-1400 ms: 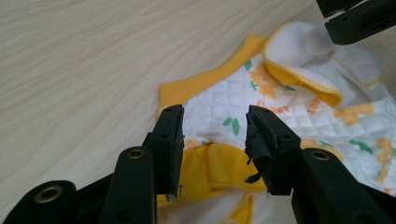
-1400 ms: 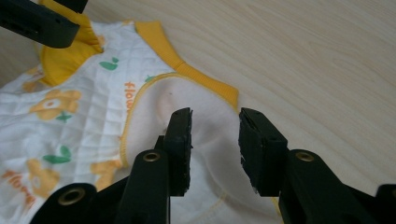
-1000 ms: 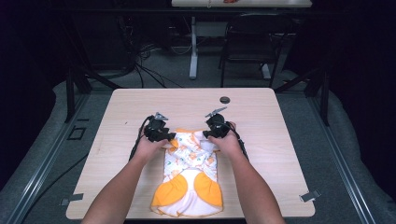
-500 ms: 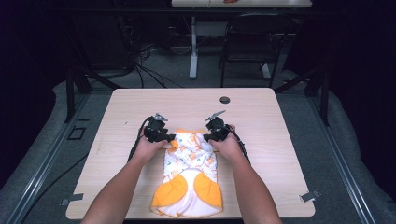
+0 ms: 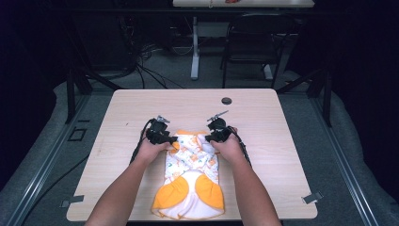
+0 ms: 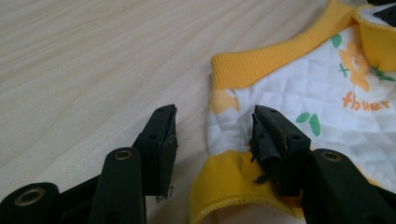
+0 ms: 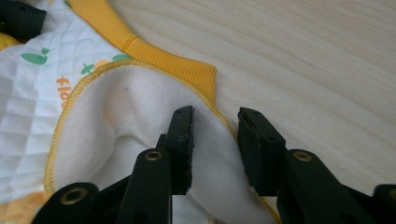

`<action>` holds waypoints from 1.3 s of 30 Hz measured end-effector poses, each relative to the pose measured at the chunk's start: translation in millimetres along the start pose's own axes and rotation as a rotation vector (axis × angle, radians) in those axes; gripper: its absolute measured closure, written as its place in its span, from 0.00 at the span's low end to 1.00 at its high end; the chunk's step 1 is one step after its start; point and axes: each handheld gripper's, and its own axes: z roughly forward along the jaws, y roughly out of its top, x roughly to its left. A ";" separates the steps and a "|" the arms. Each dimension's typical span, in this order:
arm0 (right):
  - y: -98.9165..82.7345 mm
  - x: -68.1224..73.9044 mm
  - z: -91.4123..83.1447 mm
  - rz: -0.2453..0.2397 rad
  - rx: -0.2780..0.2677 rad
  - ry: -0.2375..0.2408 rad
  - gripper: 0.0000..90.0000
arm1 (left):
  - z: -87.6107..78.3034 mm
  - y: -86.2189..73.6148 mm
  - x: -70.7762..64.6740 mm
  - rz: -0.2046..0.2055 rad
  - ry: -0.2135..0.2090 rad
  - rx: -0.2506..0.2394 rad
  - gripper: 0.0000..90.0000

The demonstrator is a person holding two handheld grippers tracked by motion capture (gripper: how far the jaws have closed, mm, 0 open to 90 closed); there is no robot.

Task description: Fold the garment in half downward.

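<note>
A white quilted baby garment with yellow-orange trim and a flower print lies flat on the wooden table. My left gripper is at its top left corner. In the left gripper view its jaws stand open and have just been opening. One jaw rests on the quilted cloth and the yellow cuff lies between them, untouched. My right gripper is at the top right corner. Its jaws have just been closing, with a gap left. The white fleece lining and its yellow edge lie between them.
A small black round object lies near the table's far edge. Bare wood spreads to the left, right and beyond the garment. A chair, a table leg and cables on the floor lie past the table.
</note>
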 end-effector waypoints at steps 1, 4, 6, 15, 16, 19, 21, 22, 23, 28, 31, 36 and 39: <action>0.4 0.1 -0.3 -0.006 0.008 -0.005 0.74 | 0.0 0.0 0.0 0.000 0.000 0.000 0.56; -0.1 1.2 -0.4 -0.007 0.005 -0.002 0.79 | -0.5 0.4 -0.9 0.006 -0.006 0.005 0.61; -1.0 1.2 -0.4 -0.002 -0.001 0.005 0.80 | -1.0 1.1 -2.6 0.002 -0.024 0.015 0.69; -0.6 6.5 -1.2 -0.051 0.010 0.015 0.91 | -2.2 3.1 -4.8 -0.007 -0.042 0.048 0.87; -0.6 7.5 -1.4 -0.064 0.011 0.016 0.93 | -2.4 3.0 -5.3 -0.003 -0.043 0.049 0.90; -1.0 10.2 -2.2 -0.090 0.018 0.005 0.94 | -2.2 2.9 -6.8 -0.004 -0.037 0.045 0.92; -0.5 10.4 -2.9 -0.095 0.026 0.004 0.96 | -3.0 3.2 -6.4 0.000 -0.041 0.053 0.92; -0.6 10.6 -2.7 -0.086 0.021 0.009 0.96 | -3.6 3.6 -7.6 0.006 -0.035 0.055 0.93; -0.1 10.3 -3.8 -0.098 0.034 0.005 0.96 | -3.9 3.8 -8.0 0.011 -0.031 0.056 0.93; 1.6 12.0 -7.1 -0.110 0.030 0.001 0.97 | -7.4 4.9 -7.5 -0.007 -0.045 0.051 0.93; 3.3 9.3 -12.4 -0.088 0.009 0.034 0.97 | -11.1 6.1 -7.2 -0.011 -0.051 0.035 0.94; 4.8 7.7 -17.5 -0.094 -0.005 0.043 0.97 | -13.9 8.4 -7.9 -0.005 -0.053 0.027 0.94; 5.4 8.2 -19.2 -0.097 -0.009 0.046 0.97 | -16.5 10.8 -8.2 0.003 -0.053 0.021 0.94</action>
